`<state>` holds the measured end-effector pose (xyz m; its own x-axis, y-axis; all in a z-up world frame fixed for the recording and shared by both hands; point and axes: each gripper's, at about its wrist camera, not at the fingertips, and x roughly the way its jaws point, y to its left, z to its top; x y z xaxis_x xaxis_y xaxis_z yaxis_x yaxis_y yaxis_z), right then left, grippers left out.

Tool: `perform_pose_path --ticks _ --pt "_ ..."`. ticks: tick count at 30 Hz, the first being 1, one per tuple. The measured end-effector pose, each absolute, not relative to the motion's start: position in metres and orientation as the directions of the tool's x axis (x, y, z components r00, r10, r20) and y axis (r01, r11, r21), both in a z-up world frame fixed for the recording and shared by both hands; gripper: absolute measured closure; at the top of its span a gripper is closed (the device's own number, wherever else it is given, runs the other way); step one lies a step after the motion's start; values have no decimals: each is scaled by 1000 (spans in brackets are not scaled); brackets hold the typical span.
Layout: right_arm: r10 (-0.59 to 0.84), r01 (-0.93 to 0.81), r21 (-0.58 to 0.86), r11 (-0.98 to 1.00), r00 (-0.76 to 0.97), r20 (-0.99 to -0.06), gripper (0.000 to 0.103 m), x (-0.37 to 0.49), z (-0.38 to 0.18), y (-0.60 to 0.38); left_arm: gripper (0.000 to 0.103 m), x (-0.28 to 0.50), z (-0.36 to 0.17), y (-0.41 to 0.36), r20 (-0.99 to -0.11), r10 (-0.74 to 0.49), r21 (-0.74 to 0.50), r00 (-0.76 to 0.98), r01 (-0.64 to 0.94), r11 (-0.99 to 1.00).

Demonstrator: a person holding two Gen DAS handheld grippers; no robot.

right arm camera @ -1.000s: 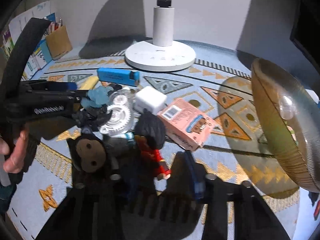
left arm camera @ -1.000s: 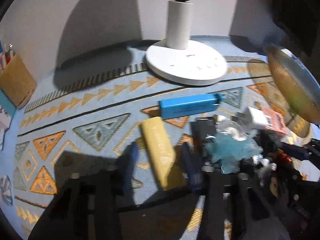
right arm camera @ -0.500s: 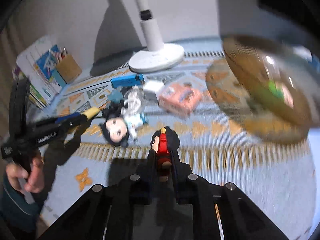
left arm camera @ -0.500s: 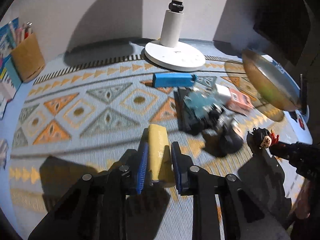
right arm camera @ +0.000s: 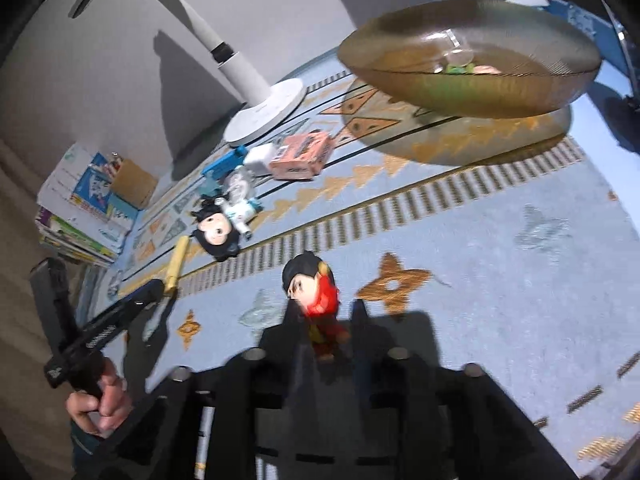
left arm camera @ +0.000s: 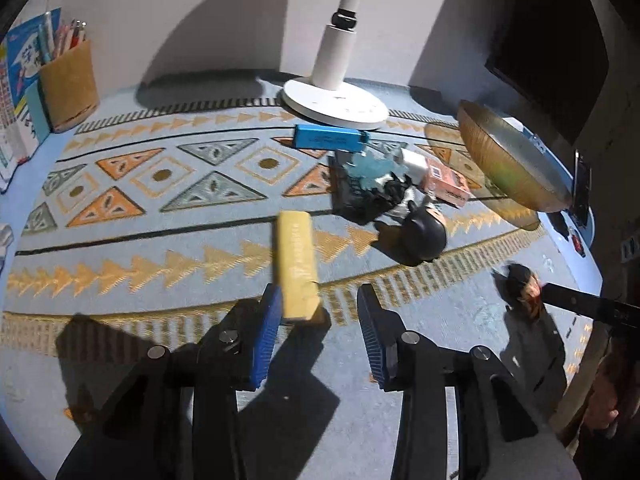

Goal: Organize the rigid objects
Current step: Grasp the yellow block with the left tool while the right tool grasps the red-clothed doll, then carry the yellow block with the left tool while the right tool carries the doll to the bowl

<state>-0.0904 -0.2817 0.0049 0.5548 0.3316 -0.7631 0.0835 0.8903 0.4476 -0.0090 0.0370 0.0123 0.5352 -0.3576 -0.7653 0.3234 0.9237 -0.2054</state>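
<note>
A yellow bar point(left arm camera: 297, 264) lies on the patterned mat between the fingers of my left gripper point(left arm camera: 318, 320), which is open around its near end. It also shows in the right wrist view point(right arm camera: 176, 266). My right gripper point(right arm camera: 324, 320) is shut on a small figure with black hair and a red outfit point(right arm camera: 316, 300), held above the mat; the figure also shows in the left wrist view point(left arm camera: 522, 284). A pile holds a blue box point(left arm camera: 328, 136), a white cube point(left arm camera: 414, 162), a pink box point(left arm camera: 446, 184), a light blue toy point(left arm camera: 372, 168) and a black-haired doll head point(left arm camera: 424, 234).
A white lamp base point(left arm camera: 334, 100) stands at the back. A ribbed amber glass bowl point(right arm camera: 468, 56) stands at the right with small things inside. A brown pen holder point(left arm camera: 68, 80) and stacked books point(right arm camera: 84, 208) are at the left. A dark monitor point(left arm camera: 548, 40) is at the back right.
My left gripper has opened and let go of the yellow bar on the mat. My right gripper has swung with the red figure toward the bowl side.
</note>
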Motion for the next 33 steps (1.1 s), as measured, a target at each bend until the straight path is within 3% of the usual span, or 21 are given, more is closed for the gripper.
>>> perform_pose_path --ticks 1,2,5,11,13,16,22,33 --pt "321 88 441 893 563 -762 38 -92 6 -283 67 -7 11 36 -773 -351 -200 528 323 925" --pt "318 84 439 894 572 -756 35 -93 7 -284 67 -4 9 35 -781 -346 -195 520 324 926" --pt "305 65 412 909 572 -761 35 -95 9 -286 67 7 0 27 -808 -311 -159 500 324 933" --pt "185 -8 216 976 544 -818 35 -91 6 -261 67 11 -2 7 -809 -216 -25 546 336 942" --pt "134 -12 153 988 551 -824 35 -87 3 -255 81 10 -1 2 -801 -204 4 563 345 939" --pt "100 -14 110 994 550 -829 35 -78 -3 -250 82 7 -1 2 -796 -218 -3 564 357 934" --pt "51 -28 43 999 563 -825 66 -69 -7 -238 82 -8 13 9 -755 -313 -96 576 375 922" --pt "149 -99 112 989 706 -692 69 -96 59 -221 82 -40 86 -4 -626 -440 -140 644 462 876"
